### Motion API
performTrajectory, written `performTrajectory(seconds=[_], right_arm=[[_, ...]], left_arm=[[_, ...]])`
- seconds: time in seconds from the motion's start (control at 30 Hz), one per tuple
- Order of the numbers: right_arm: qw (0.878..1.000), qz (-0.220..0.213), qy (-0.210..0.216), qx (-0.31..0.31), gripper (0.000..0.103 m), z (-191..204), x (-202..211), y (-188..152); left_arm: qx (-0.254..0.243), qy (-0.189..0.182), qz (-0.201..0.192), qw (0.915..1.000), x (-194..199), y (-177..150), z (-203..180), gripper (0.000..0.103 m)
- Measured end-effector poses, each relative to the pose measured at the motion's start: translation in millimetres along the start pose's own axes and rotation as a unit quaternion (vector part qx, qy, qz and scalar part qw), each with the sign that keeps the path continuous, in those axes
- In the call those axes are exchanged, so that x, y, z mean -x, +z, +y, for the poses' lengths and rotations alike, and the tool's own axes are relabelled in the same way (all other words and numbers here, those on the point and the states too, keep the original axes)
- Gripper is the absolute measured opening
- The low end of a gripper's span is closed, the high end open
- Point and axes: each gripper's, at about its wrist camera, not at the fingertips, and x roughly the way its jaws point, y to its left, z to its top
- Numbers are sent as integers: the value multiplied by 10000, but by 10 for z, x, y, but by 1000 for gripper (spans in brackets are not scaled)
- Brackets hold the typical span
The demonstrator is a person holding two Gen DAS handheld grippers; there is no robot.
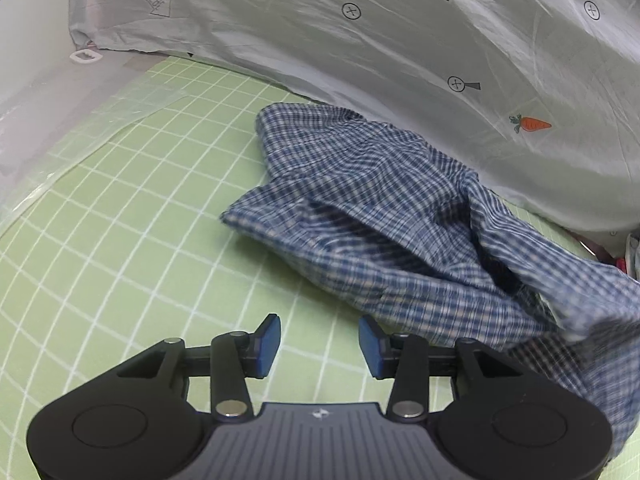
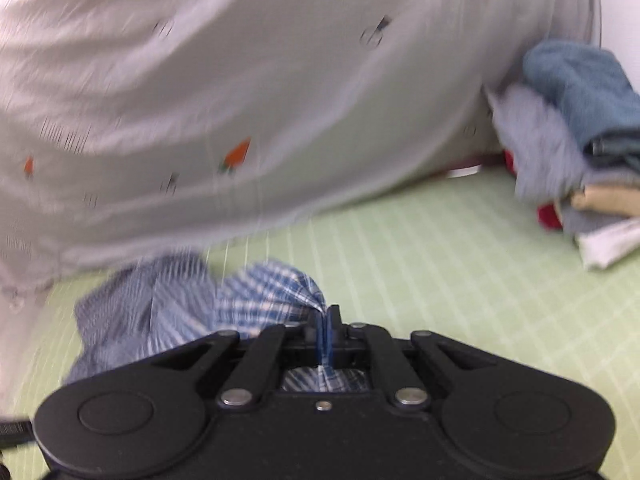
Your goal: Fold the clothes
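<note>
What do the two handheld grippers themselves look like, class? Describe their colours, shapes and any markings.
Both are matte black with two rounded lobes, round discs on each, and linkage bars joined by silver rivets. The left gripper has blue rectangular pads and a ribbed grey centre plate with a small white emblem. The right gripper shows blue pads too, and a small silver screw at centre.

The left claw (image 1: 319,346) is matte black, with two rounded housings, each bearing a raised disc, linkage arms joined by silver rivets, a ribbed grey centre panel carrying a small pale logo, and bright blue pads (image 1: 267,344) on its fingertips. The right claw (image 2: 325,332) shares the black body, round housings and silver rivets, with a small silver screw at its centre and blue pads.
</note>
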Motion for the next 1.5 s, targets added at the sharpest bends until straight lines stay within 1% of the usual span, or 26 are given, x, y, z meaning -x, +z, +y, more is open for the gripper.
performTrajectory(seconds=[0.1,0.2,0.23,0.27,0.3,0.37,0.4,0.43,0.47,0.53,0.63,0.73,0.77,0.8,0.83,0.87,0.93,0.97,1.03,1.07,1.1,1.13,1.23,1.27,1.4,1.5], right_arm=[[9992,-366,-148,75,2,-155,-93,356],[9961,-662,-541,239,2,-357,-315,700],[9942,-723,-746,277,3,-441,-421,802],[9911,-758,-1034,354,3,-513,-536,874],[9866,-744,-1373,472,6,-574,-658,921],[9768,-514,-1976,650,27,-684,-921,950],[9739,-376,-2140,660,39,-741,-1033,931],[9772,-251,-2039,537,40,-811,-1104,874],[9829,-82,-1806,341,42,-885,-1161,789],[9906,301,-1332,-109,53,-1004,-1258,584],[9920,807,-854,-456,57,-1054,-1348,216],[9914,1125,-563,-348,61,-945,-1370,-71],[9911,1193,-477,-337,61,-905,-1359,-139],[9907,1261,-391,-326,61,-864,-1349,-207],[9900,1321,-339,-353,61,-836,-1340,-267],[9890,1371,-339,-436,61,-826,-1334,-314],[9868,1465,-332,-601,60,-810,-1320,-407],[9858,1504,-318,-678,58,-812,-1308,-451],[9837,1590,-302,-783,39,-806,-1283,-541],[9832,1642,-315,-725,35,-787,-1266,-589],[9831,1680,-318,-648,28,-772,-1249,-640],[9833,1695,-323,-582,25,-762,-1230,-698],[9835,1671,-329,-603,20,-751,-1142,-826],[9824,1682,-329,-747,19,-756,-1101,-861],[9723,1727,-263,-1552,18,-765,-896,-1040],[9686,1781,-231,-1717,18,-627,-728,-1209]], left_arm=[[53,7,50,10000,-166,90,-98,46],[167,-5,166,9997,-341,171,-176,47],[202,-7,212,9996,-392,189,-198,47],[234,-27,251,9994,-429,199,-215,48],[261,-63,289,9992,-467,207,-235,50],[283,-126,367,9988,-542,211,-273,52],[264,-117,411,9987,-579,217,-299,52],[243,-104,452,9986,-613,222,-323,52],[219,-78,484,9986,-638,229,-343,52],[171,-62,562,9983,-688,244,-380,52],[71,-14,677,9977,-753,261,-423,52],[18,-57,733,9973,-798,268,-449,52],[-3,-97,735,9972,-805,269,-456,49],[-71,-163,721,9972,-811,267,-462,34],[-138,-205,711,9972,-817,266,-469,23],[-210,-142,718,9971,-825,266,-479,9],[-258,-62,713,9971,-819,265,-476,9],[-204,-90,716,9972,-797,270,-449,9],[-144,-169,676,9975,-721,276,-388,9],[-163,-192,634,9977,-671,278,-367,9],[-178,-214,592,9979,-620,280,-347,9],[-174,-237,551,9980,-562,277,-324,10],[-91,-350,492,9981,-395,243,-238,13],[-76,-350,485,9982,-341,223,-205,16],[-47,-416,434,9982,-138,119,-44,17],[0,-444,393,9982,17,6,99,17]])
